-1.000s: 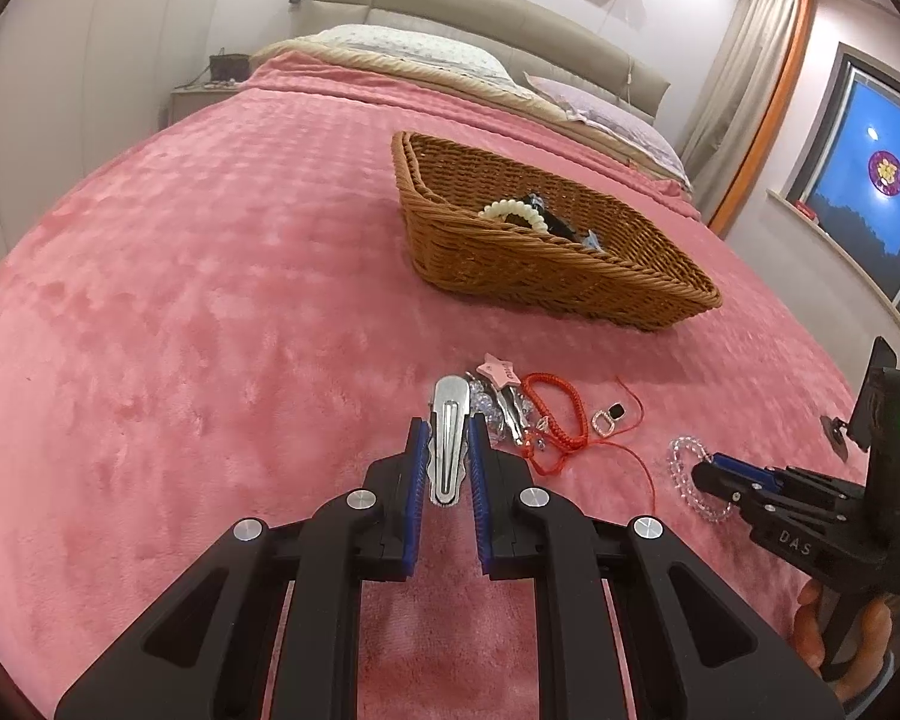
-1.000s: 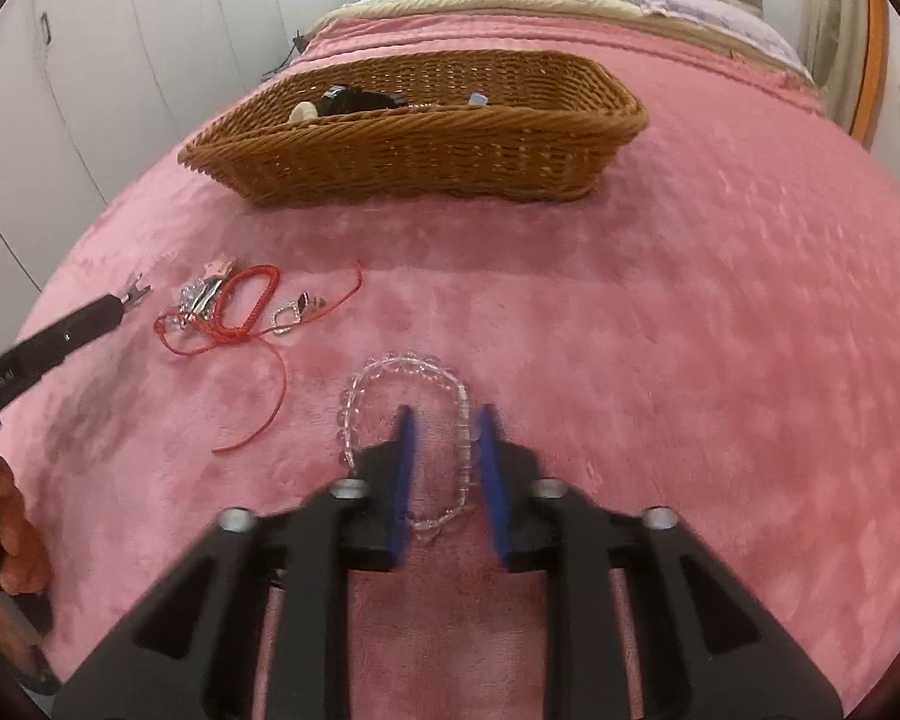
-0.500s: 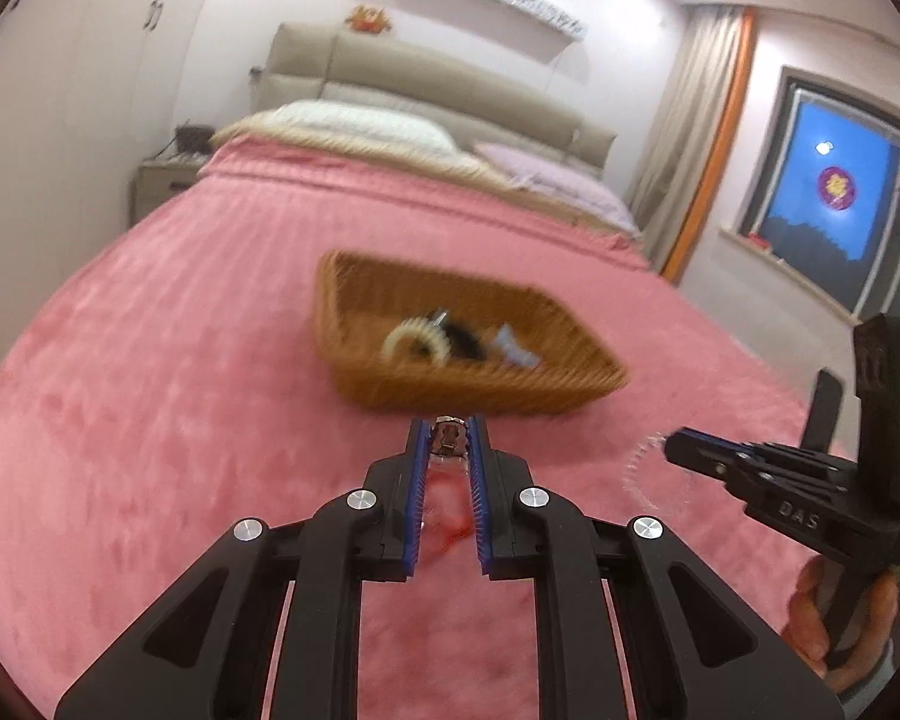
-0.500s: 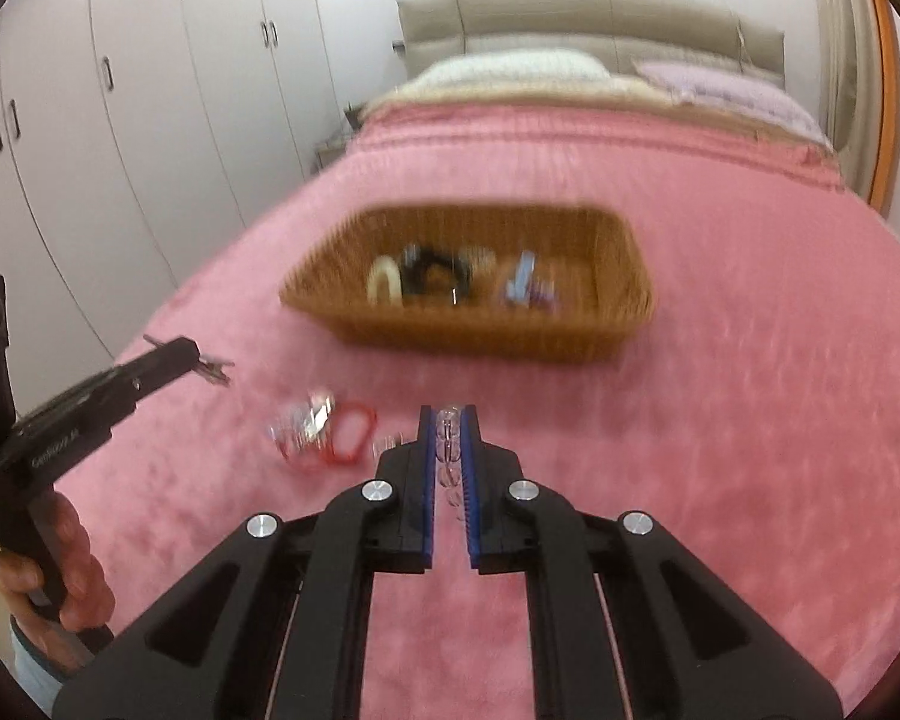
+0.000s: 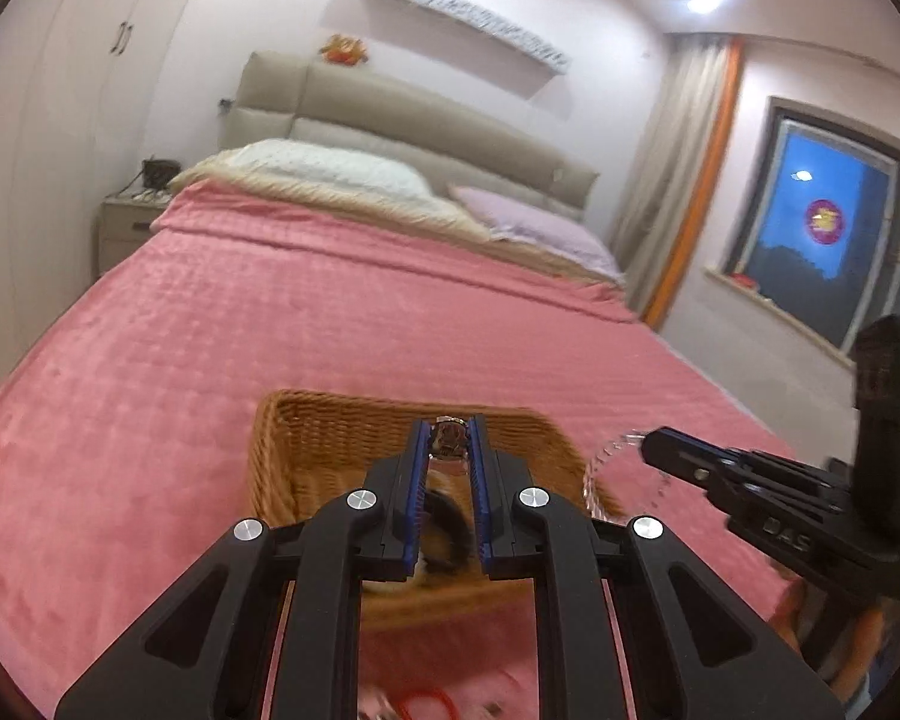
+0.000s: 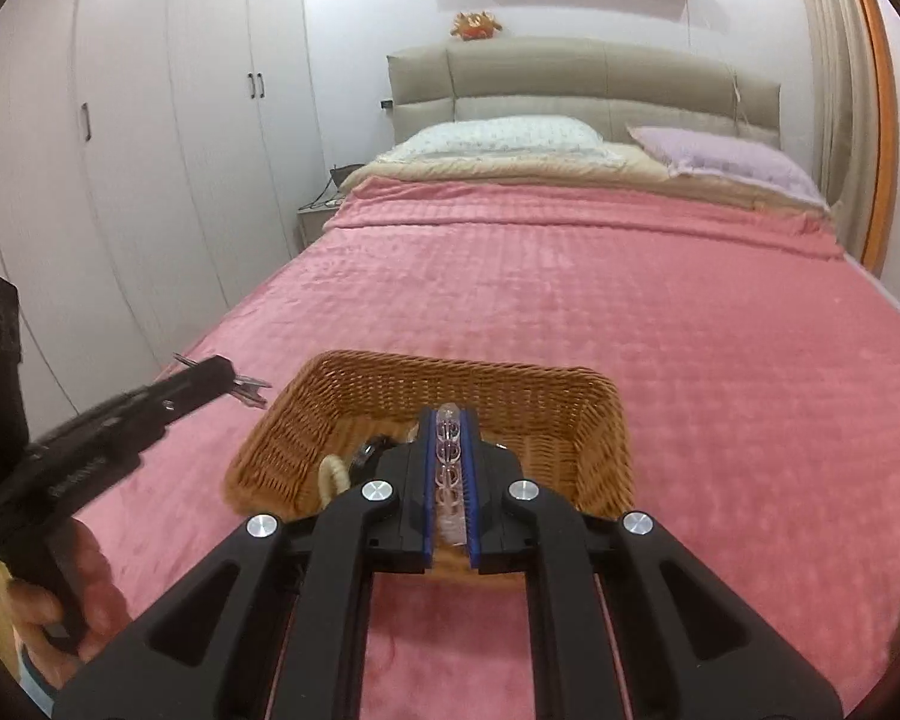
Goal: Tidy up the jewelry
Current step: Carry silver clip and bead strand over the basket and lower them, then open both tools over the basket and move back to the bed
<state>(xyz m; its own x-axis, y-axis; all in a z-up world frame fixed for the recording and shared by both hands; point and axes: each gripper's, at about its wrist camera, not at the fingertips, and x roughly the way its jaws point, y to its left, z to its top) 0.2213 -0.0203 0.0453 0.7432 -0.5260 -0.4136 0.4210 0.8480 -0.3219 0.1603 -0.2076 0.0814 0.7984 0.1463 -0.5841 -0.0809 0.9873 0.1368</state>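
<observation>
A silver hair clip (image 5: 448, 439) is pinched between the narrowed fingers of the left gripper (image 5: 448, 444), which is held above the wicker basket (image 5: 282, 450) on the pink bedspread (image 5: 270, 324). A clear bead bracelet (image 6: 448, 468) is clamped in the right gripper (image 6: 448, 450), also above the basket, toward its right half. A cream ring (image 6: 332, 476) and dark items are seen inside the basket; red cord (image 5: 426, 705) is blurred on the bedspread in front of the basket

Warm, dim indoor light from a ceiling lamp (image 5: 706, 0); strong fisheye bending with dark corners, foreground motion-blurred.
</observation>
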